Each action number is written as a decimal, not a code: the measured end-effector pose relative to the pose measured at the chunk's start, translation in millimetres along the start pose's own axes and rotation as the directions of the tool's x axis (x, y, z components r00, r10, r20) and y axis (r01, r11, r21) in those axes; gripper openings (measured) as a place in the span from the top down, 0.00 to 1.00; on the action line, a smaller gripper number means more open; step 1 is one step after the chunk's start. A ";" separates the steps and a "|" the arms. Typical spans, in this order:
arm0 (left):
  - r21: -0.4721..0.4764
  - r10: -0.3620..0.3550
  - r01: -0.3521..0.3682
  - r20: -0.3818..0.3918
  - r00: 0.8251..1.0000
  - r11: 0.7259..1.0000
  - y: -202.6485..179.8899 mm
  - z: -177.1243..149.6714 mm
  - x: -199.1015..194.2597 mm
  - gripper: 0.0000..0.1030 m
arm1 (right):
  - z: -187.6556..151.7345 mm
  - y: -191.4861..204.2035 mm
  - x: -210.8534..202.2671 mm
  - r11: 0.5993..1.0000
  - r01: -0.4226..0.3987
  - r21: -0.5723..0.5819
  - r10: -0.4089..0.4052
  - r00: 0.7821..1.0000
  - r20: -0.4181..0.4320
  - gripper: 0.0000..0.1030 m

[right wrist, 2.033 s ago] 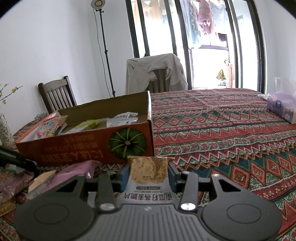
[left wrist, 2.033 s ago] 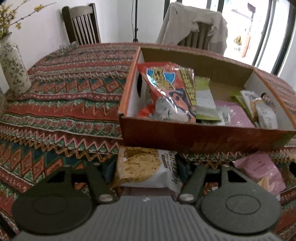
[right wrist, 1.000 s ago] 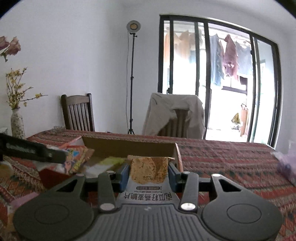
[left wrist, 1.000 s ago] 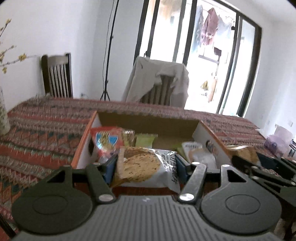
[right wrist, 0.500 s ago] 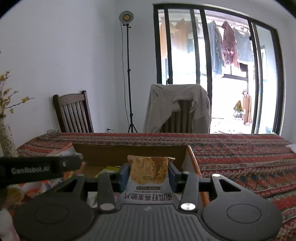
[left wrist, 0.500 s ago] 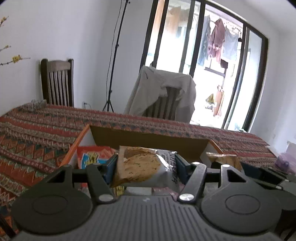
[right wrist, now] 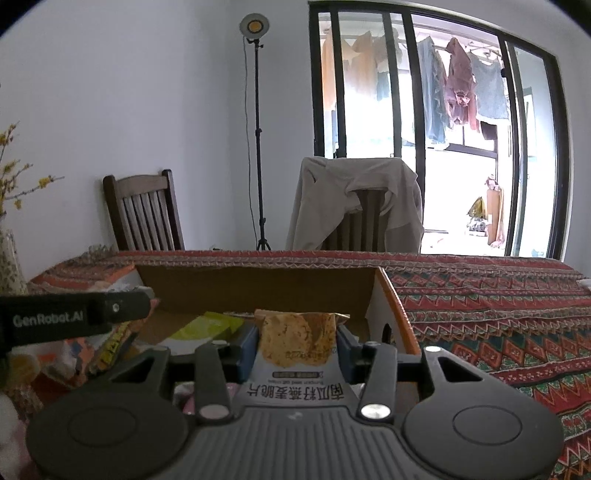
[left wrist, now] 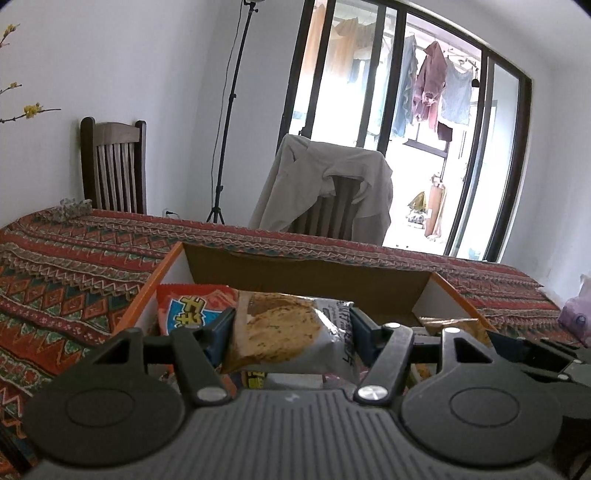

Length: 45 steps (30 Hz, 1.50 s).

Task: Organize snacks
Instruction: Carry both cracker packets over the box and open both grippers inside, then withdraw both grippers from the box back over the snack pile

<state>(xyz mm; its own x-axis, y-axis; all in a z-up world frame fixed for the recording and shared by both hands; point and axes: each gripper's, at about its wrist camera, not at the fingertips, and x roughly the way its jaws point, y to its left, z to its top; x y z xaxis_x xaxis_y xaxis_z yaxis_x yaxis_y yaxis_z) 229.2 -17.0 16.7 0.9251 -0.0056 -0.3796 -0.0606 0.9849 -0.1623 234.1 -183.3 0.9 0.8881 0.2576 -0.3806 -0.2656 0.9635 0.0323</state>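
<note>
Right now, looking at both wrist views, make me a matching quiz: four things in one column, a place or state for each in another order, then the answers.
Things:
1. cracker pack
2. red bag
3. jacket
4. lamp

Places or states:
A. draped over a chair back
B. on a tall stand by the wall
C. between the left gripper's fingers
D. lying in the box, at its left end

Pairs: 1-C, 2-D, 3-A, 4-B

Orange-edged cardboard box [left wrist: 168,273], red zigzag-striped tablecloth [left wrist: 74,266], dark brown chair [left wrist: 114,166]
</note>
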 end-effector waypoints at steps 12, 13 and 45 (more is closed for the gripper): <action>-0.076 0.022 -0.019 0.040 0.999 0.997 10.3 1.0 -7.4 0.00 | -0.4 -5.5 -7.5 1.000 0.009 0.029 -0.011 0.999 0.041 0.00; -0.080 0.025 -0.022 0.036 0.999 0.997 11.3 0.9 -7.0 0.00 | -0.8 -5.4 -6.8 1.000 0.013 0.026 -0.014 0.999 0.039 0.00; -0.112 0.052 -0.049 0.024 0.998 0.992 32.1 16.5 -72.6 0.00 | 16.1 19.0 -61.9 0.999 -0.002 -0.032 0.003 0.999 0.044 0.00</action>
<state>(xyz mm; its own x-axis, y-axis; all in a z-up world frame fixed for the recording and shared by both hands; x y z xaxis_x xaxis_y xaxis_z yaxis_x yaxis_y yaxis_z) 166.3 17.9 54.2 0.9296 0.0499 -0.3653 -0.1476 0.9582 -0.2449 180.1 -179.7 40.0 0.9027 0.2637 -0.3399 -0.2793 0.9602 0.0033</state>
